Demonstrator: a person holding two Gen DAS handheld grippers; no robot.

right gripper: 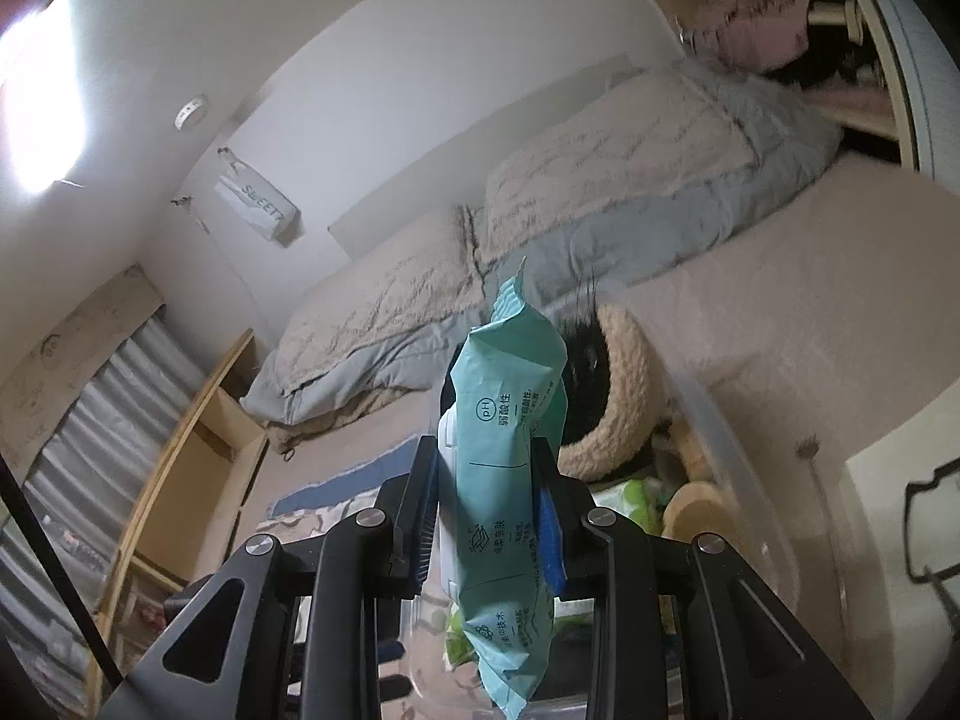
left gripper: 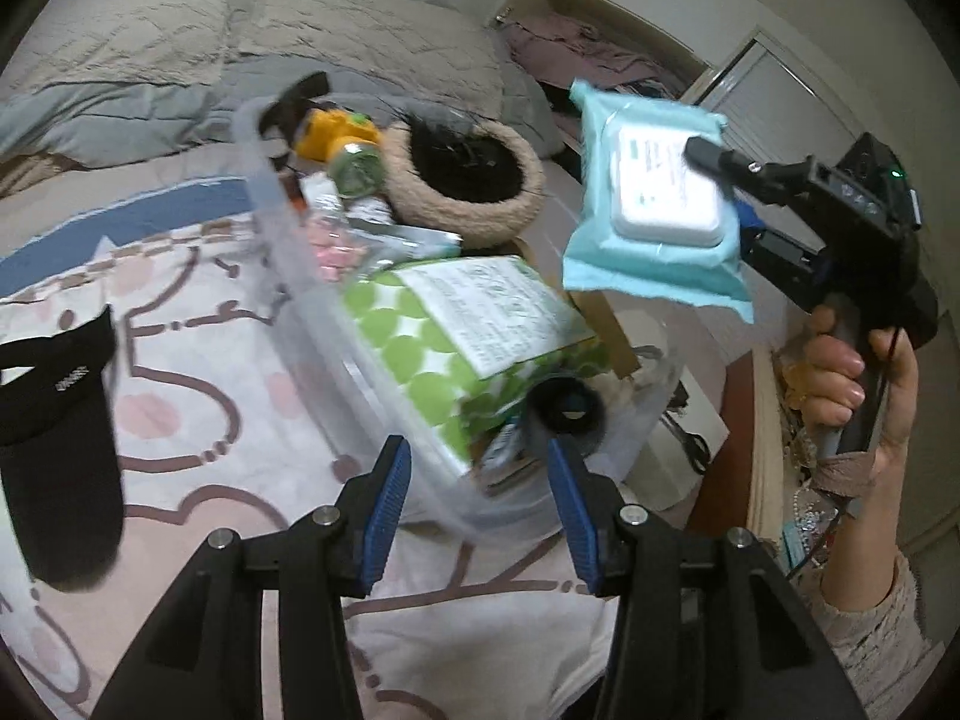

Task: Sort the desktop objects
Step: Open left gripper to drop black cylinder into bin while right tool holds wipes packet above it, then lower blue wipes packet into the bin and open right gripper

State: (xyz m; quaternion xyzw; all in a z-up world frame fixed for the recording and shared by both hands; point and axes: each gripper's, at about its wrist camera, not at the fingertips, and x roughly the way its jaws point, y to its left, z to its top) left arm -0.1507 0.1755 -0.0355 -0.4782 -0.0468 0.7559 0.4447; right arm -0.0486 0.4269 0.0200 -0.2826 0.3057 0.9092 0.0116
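Observation:
My right gripper (right gripper: 487,516) is shut on a teal wet-wipes pack (right gripper: 510,480) and holds it in the air. In the left wrist view the same pack (left gripper: 654,198) hangs from the right gripper (left gripper: 714,159) above the right end of a clear plastic bin (left gripper: 312,324). The bin holds a green-dotted tissue box (left gripper: 462,336), a fuzzy beige hat (left gripper: 474,180), an orange toy (left gripper: 336,132), a bottle (left gripper: 357,171) and a black round item (left gripper: 570,414). My left gripper (left gripper: 480,510) is open and empty, just in front of the bin's near end.
The bin stands on a bed with a pink patterned cover (left gripper: 198,420). A black visor cap (left gripper: 54,432) lies at the left. Grey pillows (left gripper: 180,42) lie at the back. A wooden bedside edge with trinkets (left gripper: 780,420) is at the right.

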